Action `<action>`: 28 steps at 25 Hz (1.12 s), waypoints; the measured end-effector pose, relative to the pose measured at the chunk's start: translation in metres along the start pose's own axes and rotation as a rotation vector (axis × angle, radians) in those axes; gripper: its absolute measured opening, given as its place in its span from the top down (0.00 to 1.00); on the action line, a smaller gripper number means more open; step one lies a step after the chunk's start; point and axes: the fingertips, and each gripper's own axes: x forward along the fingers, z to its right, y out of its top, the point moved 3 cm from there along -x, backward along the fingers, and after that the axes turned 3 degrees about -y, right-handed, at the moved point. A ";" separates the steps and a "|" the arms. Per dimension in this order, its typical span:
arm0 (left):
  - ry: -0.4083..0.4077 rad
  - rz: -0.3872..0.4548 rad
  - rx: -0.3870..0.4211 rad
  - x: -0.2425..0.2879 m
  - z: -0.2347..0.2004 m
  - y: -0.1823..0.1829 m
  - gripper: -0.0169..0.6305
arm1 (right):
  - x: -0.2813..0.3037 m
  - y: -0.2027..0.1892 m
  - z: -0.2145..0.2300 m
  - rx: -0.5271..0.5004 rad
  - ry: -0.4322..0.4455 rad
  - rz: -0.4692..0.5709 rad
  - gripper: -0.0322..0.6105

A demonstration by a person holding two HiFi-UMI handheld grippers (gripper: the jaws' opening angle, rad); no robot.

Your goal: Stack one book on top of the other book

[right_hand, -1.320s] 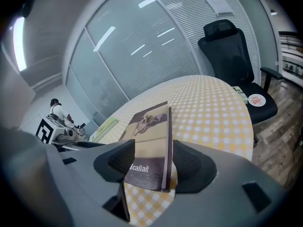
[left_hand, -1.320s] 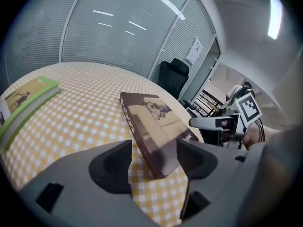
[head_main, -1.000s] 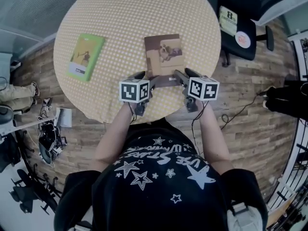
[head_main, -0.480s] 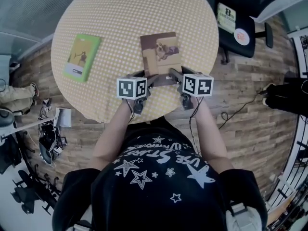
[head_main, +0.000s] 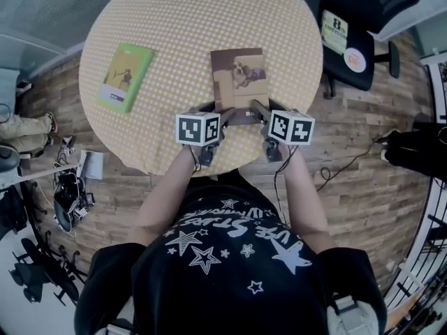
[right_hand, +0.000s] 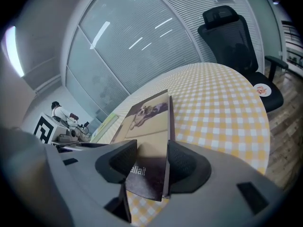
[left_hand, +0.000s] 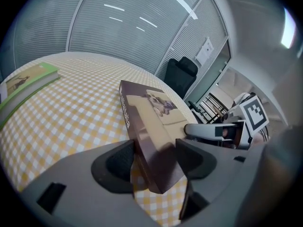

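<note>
2 books lie on the round checked table (head_main: 188,19). The brown book (head_main: 239,79) sits close to the table's near edge, about the middle. The green book (head_main: 124,77) lies well apart to its left, so nothing is stacked yet. The left gripper (left_hand: 155,148) straddles the brown book's near-left corner — its jaws stand spread wide and have just been closing in, with the corner between them and no clear pinch. The right gripper (right_hand: 152,148) does the same at the near-right corner — jaws wide, just closing, its right pad along the book's right edge. A black office chair (head_main: 353,19) stands at the far right.
</note>
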 end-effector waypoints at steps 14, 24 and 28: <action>-0.053 0.138 0.065 -0.072 -0.015 0.031 0.54 | -0.015 0.026 -0.075 -0.063 0.013 0.103 0.62; -0.087 0.147 0.127 -0.139 -0.064 0.039 0.55 | 0.004 0.017 -0.152 -0.045 -0.005 0.140 0.62; -0.106 0.147 0.126 -0.165 -0.095 0.039 0.55 | 0.021 0.013 -0.188 -0.045 -0.018 0.146 0.62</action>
